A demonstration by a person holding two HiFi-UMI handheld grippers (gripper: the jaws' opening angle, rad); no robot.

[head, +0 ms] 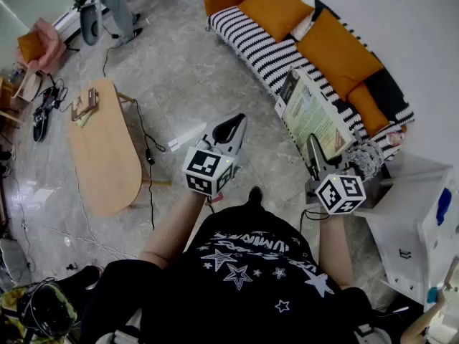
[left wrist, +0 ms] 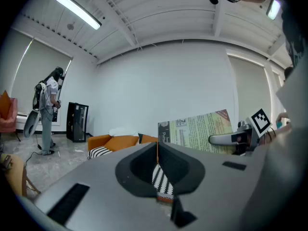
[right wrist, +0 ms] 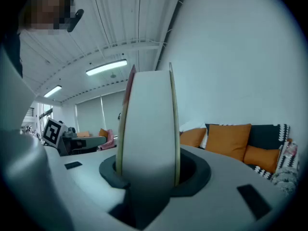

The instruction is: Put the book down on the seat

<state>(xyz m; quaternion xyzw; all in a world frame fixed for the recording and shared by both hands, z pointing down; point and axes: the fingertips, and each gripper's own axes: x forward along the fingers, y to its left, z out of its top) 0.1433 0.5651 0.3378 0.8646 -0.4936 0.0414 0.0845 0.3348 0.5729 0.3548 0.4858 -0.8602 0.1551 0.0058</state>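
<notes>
Striped sofa seat (head: pixel 247 38) lies partly behind the book (head: pixel 314 113), pinched by the right tongs (head: pixel 313 147); left tongs (head: pixel 231 128) pressed together.

We wear a black short-sleeved T-shirt (head: pixel 251 267) printed with white stars and white lettering. Our left gripper (head: pixel 231 126) and right gripper (head: pixel 314 147) have pale grey shells with dark jaw linings. Each bears a white cube (head: pixel 208 170) with black square markers.
</notes>
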